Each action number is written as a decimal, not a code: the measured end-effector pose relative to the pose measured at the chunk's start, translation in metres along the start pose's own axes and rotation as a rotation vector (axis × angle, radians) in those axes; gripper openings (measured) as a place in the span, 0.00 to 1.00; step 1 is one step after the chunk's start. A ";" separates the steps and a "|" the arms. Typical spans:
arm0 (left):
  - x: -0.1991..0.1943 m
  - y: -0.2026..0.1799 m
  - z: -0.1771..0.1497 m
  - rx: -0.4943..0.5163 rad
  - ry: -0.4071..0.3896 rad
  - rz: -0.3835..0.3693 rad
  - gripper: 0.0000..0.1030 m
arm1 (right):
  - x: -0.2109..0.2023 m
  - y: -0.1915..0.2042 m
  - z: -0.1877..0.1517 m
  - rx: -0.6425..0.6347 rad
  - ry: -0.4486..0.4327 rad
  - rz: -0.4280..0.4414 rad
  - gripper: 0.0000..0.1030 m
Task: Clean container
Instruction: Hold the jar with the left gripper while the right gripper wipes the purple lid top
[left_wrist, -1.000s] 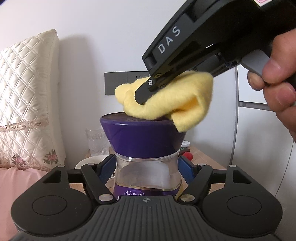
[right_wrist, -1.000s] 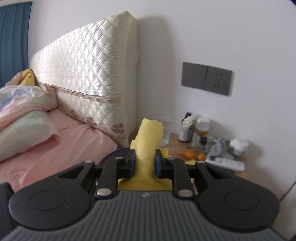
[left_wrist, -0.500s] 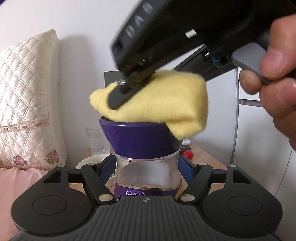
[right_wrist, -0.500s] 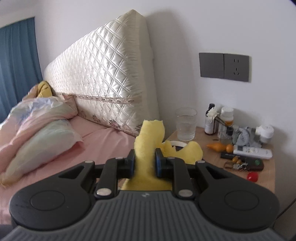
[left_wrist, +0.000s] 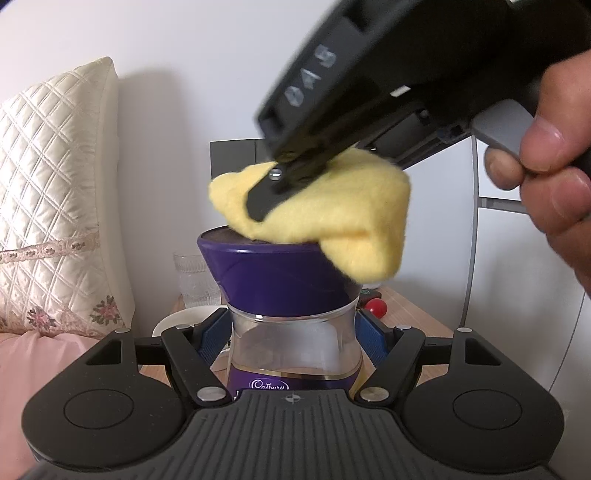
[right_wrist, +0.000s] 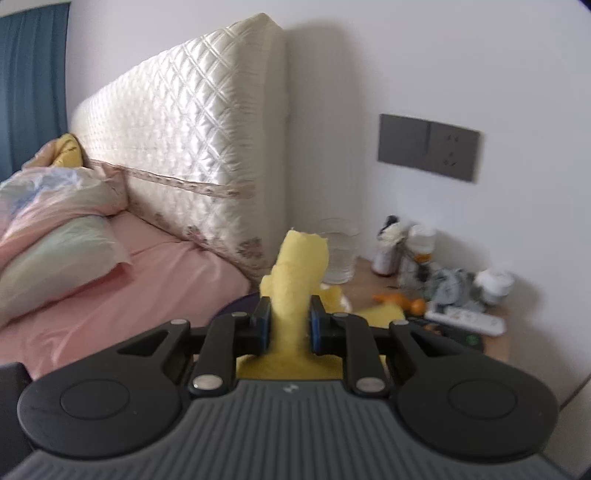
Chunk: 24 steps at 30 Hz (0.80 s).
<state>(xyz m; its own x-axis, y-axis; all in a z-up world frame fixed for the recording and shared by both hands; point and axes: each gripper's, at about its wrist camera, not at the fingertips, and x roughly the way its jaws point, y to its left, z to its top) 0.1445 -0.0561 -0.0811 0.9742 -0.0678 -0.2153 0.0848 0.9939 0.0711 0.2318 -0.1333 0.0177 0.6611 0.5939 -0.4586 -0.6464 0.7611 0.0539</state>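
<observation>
The left gripper (left_wrist: 293, 339) clamps the jar (left_wrist: 293, 354); the right gripper (right_wrist: 286, 323), closed on the cloth (left_wrist: 332, 218), presses it onto the lid (left_wrist: 280, 273).

- Your yellow cloth (left_wrist: 332, 206) is a soft, fuzzy, matt fabric, its nap visible along the edges.
- The container (left_wrist: 291, 325) you hold has a clear, glossy body and a smooth purple plastic lid (left_wrist: 280, 273) with a light sheen.
- Your right gripper (right_wrist: 287, 325) looks like matt black plastic with shiny metal screw heads.
- The headboard (right_wrist: 192, 147) is quilted cream fabric with a satin gloss.
- The bedside table (right_wrist: 369, 284) shows a smooth wood-grain top.
- The tumbler (right_wrist: 338, 251) is clear ribbed glass.
</observation>
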 end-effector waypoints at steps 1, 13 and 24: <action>0.000 0.000 0.000 0.001 -0.001 0.000 0.75 | 0.001 0.001 0.000 0.015 -0.001 0.016 0.21; 0.002 -0.001 -0.001 0.001 -0.002 0.000 0.75 | -0.005 0.006 0.002 -0.080 -0.003 -0.064 0.20; -0.007 0.021 -0.004 0.006 -0.003 -0.053 0.75 | 0.000 0.001 0.002 0.015 0.018 0.008 0.20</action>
<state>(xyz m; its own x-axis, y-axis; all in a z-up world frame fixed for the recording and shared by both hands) 0.1391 -0.0343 -0.0817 0.9689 -0.1202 -0.2161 0.1373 0.9884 0.0656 0.2321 -0.1316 0.0195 0.6490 0.5951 -0.4740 -0.6454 0.7605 0.0710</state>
